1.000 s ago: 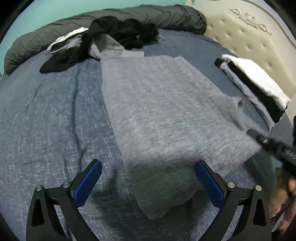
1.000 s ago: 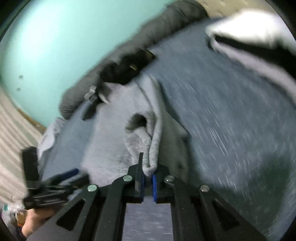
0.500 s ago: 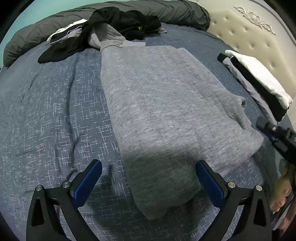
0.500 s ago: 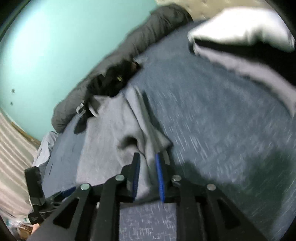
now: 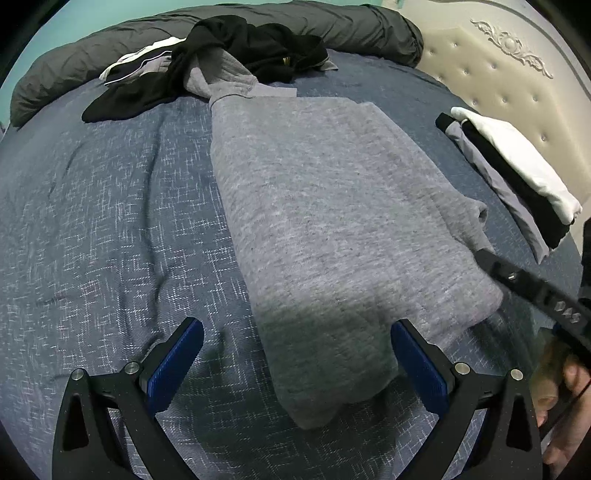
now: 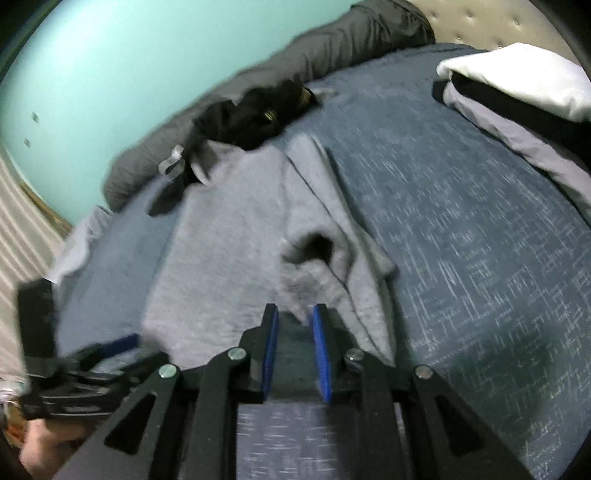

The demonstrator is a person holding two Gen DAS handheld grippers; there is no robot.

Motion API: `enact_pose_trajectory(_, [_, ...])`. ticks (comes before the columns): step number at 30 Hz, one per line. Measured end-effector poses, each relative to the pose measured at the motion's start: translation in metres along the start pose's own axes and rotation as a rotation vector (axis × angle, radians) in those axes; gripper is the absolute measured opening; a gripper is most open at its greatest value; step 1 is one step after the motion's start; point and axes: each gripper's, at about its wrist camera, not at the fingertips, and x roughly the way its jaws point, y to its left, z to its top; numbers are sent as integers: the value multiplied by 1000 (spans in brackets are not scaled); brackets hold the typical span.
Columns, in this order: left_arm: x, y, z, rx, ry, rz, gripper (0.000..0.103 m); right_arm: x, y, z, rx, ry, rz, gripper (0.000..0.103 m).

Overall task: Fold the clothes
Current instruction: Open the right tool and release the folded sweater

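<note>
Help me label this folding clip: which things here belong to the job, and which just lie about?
In the job:
grey sweatshirt
folded stack
black clothes heap
left gripper
right gripper

Lying about:
dark grey duvet roll
blue bedspread
tufted headboard

The blue-covered bed (image 5: pixel 103 221) carries a grey garment (image 5: pixel 332 221) (spread flat), dark clothes pile (image 5: pixel 251 48) and folded stack (image 5: pixel 517 177).
</note>
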Motion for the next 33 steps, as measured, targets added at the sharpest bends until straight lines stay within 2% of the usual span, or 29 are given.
enact_pose_trajectory(9, [7, 0, -2, -11, 12, -16, 103, 13, -6, -4, -5, 78, -39, 16])
enact_pose_trajectory(14, [9, 1, 0, -20, 11, -29, 103, -16, 3, 28, -60, 26, -11, 18])
enact_pose_trajectory(17, [10, -1, 1, -20, 10, -26, 103, -15, 11, 61, -97, 26, 8, 18])
enact_pose_trajectory(22, [10, -2, 1, -26, 4, -22, 103, 21, 31, 108, -190, 103, 59, 20])
enact_pose_trajectory(25, [11, -2, 0, -37, -2, -25, 103, 49, 35, 128, -215, 153, 54, 35])
enact_pose_trajectory(26, [12, -3, -1, -39, -5, -25, 103, 58, 35, 134, -218, 166, 52, 36])
enact_pose_trajectory(33, [15, -2, -4, -49, -16, -38, 103, 107, 27, 155, -229, 242, 16, 36])
